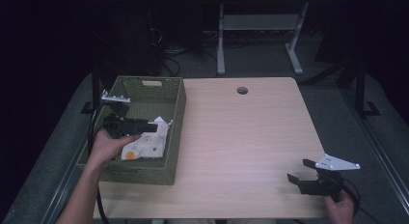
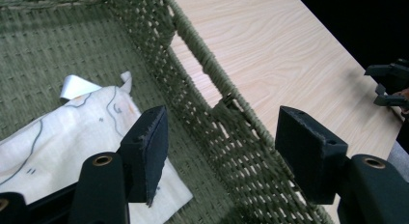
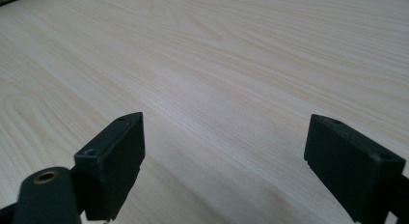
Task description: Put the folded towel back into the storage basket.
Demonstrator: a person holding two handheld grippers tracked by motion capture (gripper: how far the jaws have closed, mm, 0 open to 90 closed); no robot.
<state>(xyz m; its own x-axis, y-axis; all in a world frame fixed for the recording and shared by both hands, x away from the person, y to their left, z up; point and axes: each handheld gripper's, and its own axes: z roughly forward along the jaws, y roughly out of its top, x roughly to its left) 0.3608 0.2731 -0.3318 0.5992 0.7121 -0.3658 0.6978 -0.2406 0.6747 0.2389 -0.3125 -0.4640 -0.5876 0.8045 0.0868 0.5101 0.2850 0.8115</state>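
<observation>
A green woven basket [image 1: 176, 119] stands on the left side of the light wooden table [image 1: 241, 137]. Inside it lies a white cloth [image 1: 144, 144] printed with thin lines and an orange spot. My left gripper [image 1: 150, 127] hovers over the basket, open, with nothing between its jaws. In the left gripper view the cloth [image 2: 62, 132] lies under the left jaw, and the basket's wall [image 2: 212, 113] runs between the two jaws [image 2: 222, 151]. My right gripper [image 1: 300, 172] rests low near the table's front right corner, open and empty, its jaws [image 3: 226, 161] over bare wood.
A round cable hole [image 1: 242, 90] sits at the table's far edge. Behind the table stands a white desk frame [image 1: 258, 26] with cables on the floor. The other gripper [image 2: 390, 84] shows far off at the right of the left gripper view.
</observation>
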